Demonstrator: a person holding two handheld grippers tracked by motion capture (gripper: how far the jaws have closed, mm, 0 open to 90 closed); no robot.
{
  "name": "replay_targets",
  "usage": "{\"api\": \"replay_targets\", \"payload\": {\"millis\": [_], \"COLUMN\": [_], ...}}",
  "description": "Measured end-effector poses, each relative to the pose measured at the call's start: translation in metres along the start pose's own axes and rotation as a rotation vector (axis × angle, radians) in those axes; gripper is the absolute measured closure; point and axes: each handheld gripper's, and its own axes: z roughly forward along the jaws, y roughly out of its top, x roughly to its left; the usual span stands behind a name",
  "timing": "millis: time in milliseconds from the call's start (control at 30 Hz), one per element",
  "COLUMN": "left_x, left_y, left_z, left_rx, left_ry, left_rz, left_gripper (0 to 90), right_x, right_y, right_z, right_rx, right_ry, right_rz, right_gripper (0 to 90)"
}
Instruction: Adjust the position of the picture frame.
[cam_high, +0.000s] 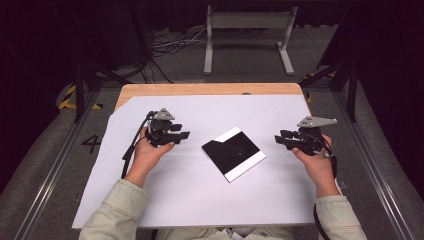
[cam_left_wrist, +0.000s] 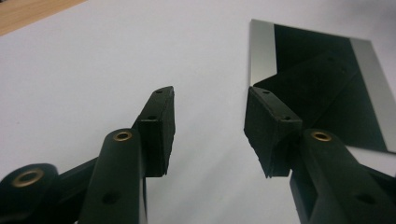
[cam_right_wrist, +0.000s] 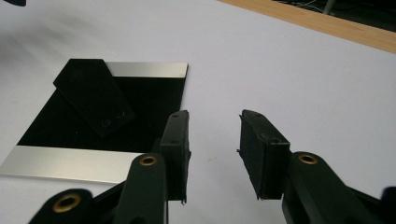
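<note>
A black square plate (cam_high: 235, 152) with a silver strip along two opposite edges lies flat in the middle of the white sheet (cam_high: 200, 200). A small black flat piece (cam_right_wrist: 93, 95) with two small holes lies over one of its corners. My left gripper (cam_high: 186, 135) is held just left of the plate, open, pointing at it with nothing between its jaws. My right gripper (cam_high: 277, 139) is held just right of the plate, also open and empty. The left gripper view has the plate (cam_left_wrist: 299, 46) beyond the open gripper (cam_left_wrist: 210, 100). In the right gripper view the plate (cam_right_wrist: 154, 107) lies left of the open gripper (cam_right_wrist: 215, 121).
The white sheet covers most of a wooden table (cam_high: 210, 89), whose far edge stays bare. Beyond the table stand a grey metal frame (cam_high: 247, 20) and loose cables (cam_high: 170, 45) on the floor. Metal rails run along both sides of the table.
</note>
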Motion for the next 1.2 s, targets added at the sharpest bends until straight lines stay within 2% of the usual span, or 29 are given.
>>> {"api": "replay_targets", "payload": {"millis": [33, 267, 467, 567, 767, 933, 967, 1133, 1200], "left_x": [0.001, 0.001, -0.007, -0.010, -0.017, -0.017, -0.016, -0.013, -0.011], "left_y": [0.001, 0.005, 0.010, 0.012, 0.012, 0.009, 0.008, 0.004, 0.003], "left_z": [0.002, 0.015, 0.028, 0.032, 0.051, 0.064, 0.065, 0.072, 0.075], "left_rx": [-0.013, -0.005, 0.018, 0.029, 0.090, 0.130, 0.137, 0.157, 0.157], "left_ry": [-0.007, -0.020, -0.024, -0.027, -0.047, -0.063, -0.067, -0.073, -0.106], "left_rz": [-0.018, -0.044, -0.012, -0.013, -0.009, -0.029, -0.034, -0.059, -0.083], "left_gripper": [54.8, 57.4, 59.3, 60.9, 67.9, 74.7, 78.5, 82.6, 85.5], "right_x": [0.000, -0.005, -0.006, -0.006, -0.003, -0.003, -0.003, -0.002, -0.001], "right_y": [-0.001, -0.011, -0.016, -0.018, -0.021, -0.023, -0.023, -0.023, -0.022], "right_z": [-0.001, -0.010, -0.016, -0.017, -0.019, -0.020, -0.020, -0.019, -0.019], "right_rx": [0.001, 0.003, 0.011, 0.016, 0.029, 0.029, 0.030, 0.033, 0.034], "right_ry": [0.000, -0.016, -0.026, -0.027, -0.032, -0.036, -0.034, -0.033, -0.031], "right_rz": [0.000, 0.032, 0.051, 0.056, 0.054, 0.055, 0.051, 0.050, 0.047], "right_gripper": [63.1, 62.8, 62.5, 62.4, 61.4, 60.5, 60.3, 59.9, 59.7]}}
